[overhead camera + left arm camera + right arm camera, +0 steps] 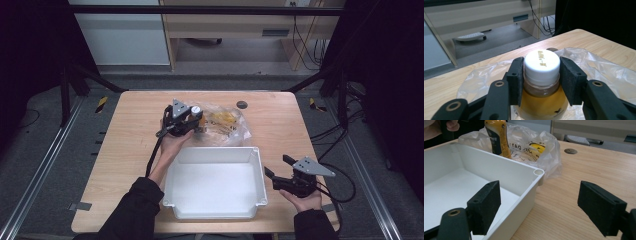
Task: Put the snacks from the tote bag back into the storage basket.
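Observation:
A clear bottle (541, 102) of amber liquid with a white cap (541, 63) stands upright on a crumpled plastic bag (599, 67). My left gripper (541, 80) is shut on it, one pad pressed to each side of the cap and neck. From above, the left gripper (192, 120) sits at the bag's (227, 125) left edge, the cap (195, 109) showing beside it. In the right gripper view the bottle (497, 137) rises behind the white bin (524, 177). My right gripper (276, 164) is open to the right of the bin (172, 172), nothing between its jaws (539, 207).
The bag (544, 152) holds yellow-printed packets and lies just beyond the bin's far rim. A round cable hole (242, 104) sits in the wooden table near the far edge. Bare table stretches along the left side and the right side.

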`<control>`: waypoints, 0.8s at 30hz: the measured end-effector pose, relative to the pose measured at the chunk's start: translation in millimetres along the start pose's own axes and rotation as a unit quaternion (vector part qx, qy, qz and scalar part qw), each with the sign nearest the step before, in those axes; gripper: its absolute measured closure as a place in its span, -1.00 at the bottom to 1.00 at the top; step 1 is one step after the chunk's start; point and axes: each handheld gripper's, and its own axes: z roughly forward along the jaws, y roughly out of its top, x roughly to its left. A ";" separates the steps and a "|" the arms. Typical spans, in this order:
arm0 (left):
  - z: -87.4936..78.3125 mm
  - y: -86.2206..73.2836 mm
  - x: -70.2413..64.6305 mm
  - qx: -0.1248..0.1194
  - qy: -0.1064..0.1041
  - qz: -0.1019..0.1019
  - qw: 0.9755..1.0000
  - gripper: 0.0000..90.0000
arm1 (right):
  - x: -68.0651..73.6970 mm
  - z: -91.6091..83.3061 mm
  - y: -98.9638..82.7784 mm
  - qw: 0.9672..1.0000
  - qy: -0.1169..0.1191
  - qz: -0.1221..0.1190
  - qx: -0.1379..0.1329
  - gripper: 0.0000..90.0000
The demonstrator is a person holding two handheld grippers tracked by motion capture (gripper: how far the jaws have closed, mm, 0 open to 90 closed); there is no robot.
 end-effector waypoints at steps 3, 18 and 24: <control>0.0 0.3 1.7 0.000 -0.004 -0.011 1.000 0.29 | 0.1 0.0 0.1 1.000 -0.001 0.001 0.000 -0.58; -2.5 2.9 0.1 0.008 0.007 -0.015 1.000 0.31 | 0.3 0.8 -0.2 1.000 0.000 0.000 0.003 -0.58; -6.6 4.6 2.7 0.014 0.007 -0.017 1.000 0.31 | 0.4 0.8 -0.2 1.000 0.001 0.001 0.004 -0.58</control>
